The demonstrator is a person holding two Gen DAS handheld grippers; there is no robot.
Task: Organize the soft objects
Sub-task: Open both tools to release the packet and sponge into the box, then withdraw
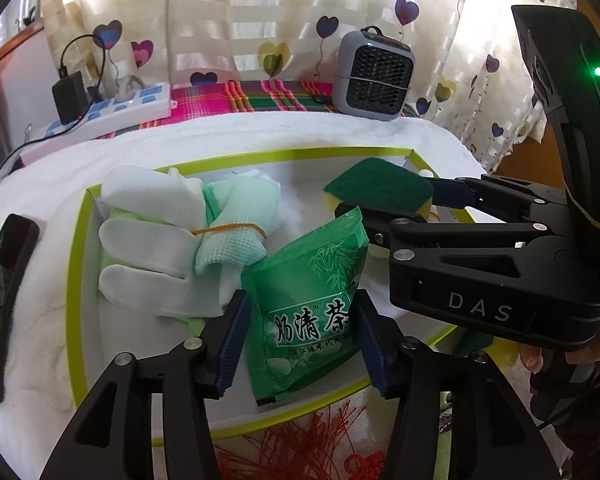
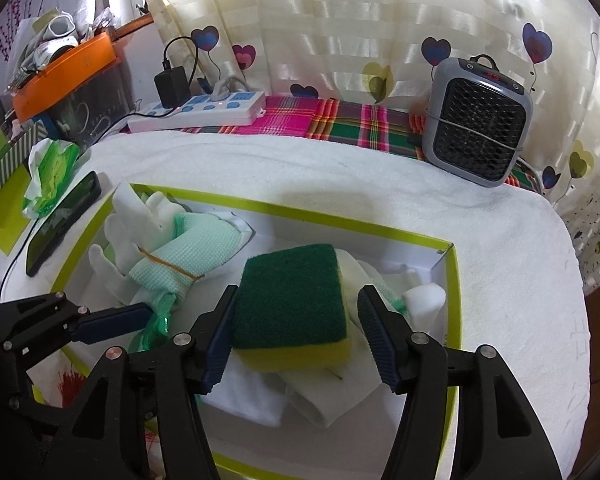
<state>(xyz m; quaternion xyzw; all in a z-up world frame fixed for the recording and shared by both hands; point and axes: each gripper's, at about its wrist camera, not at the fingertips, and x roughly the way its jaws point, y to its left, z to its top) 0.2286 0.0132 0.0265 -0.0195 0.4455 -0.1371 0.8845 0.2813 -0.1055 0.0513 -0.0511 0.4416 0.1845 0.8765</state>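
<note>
Heater (image 2: pixel 478 120) behind box (image 2: pixel 446 276)

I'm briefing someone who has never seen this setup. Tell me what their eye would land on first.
First, the green tea packet standing between the open fingers of the left gripper, inside the lime-rimmed box. Next, the green-and-yellow sponge between the open right gripper, lying on white cloths at the box's right end. Behind, a grey heater stands before the heart-print curtain.
</note>
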